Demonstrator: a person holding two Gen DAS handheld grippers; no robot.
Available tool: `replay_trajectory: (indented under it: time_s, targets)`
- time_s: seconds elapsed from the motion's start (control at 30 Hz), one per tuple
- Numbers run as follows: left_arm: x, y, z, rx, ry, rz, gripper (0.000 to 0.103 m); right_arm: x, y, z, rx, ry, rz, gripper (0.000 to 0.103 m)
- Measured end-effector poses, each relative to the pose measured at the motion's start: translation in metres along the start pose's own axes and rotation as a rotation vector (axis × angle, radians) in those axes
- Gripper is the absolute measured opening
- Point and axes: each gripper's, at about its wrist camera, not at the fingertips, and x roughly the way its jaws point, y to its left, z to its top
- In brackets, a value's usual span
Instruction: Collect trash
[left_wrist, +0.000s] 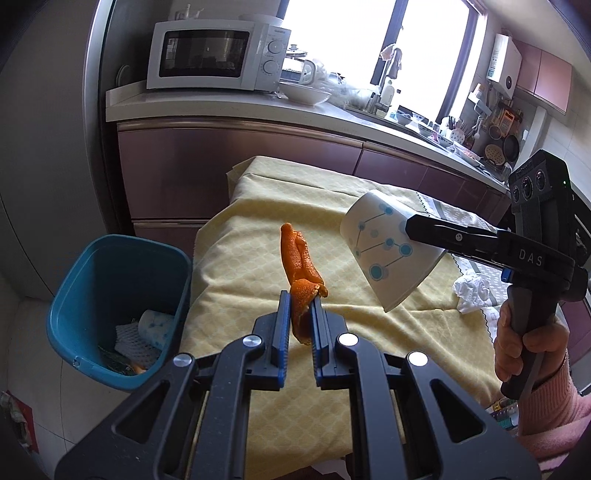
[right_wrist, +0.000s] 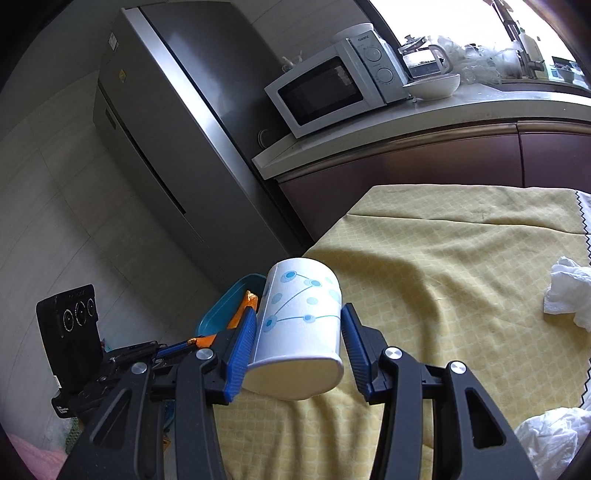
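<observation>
My left gripper (left_wrist: 300, 300) is shut on a strip of orange peel (left_wrist: 300, 264) and holds it above the yellow tablecloth (left_wrist: 251, 254), near the table's left edge. A teal trash bin (left_wrist: 70, 291) stands on the floor to its left, with a paper cup and other trash inside. My right gripper (right_wrist: 298, 325) is shut on a white paper cup with blue dots (right_wrist: 299, 314), tipped on its side over the cloth (right_wrist: 443, 266). In the left wrist view that cup (left_wrist: 384, 254) hangs to the right of the peel. The bin's rim (right_wrist: 229, 299) shows behind the cup.
Crumpled white tissues (right_wrist: 569, 291) (right_wrist: 554, 439) lie on the cloth at the right; one tissue (left_wrist: 472, 291) shows in the left wrist view. A counter with a microwave (left_wrist: 214, 55) runs behind the table and a fridge (right_wrist: 166, 122) stands at the left. A hand in a pink sleeve (left_wrist: 524, 347) holds the right gripper.
</observation>
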Motion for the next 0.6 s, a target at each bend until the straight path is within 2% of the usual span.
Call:
replay_trajectory:
  time_s: [0.6]
  targets:
    - [-0.021,0.032,-0.006,-0.068,-0.025,0.052,0.01,0.038,0.029,0.001,-0.049,0.059,0.047,0.045]
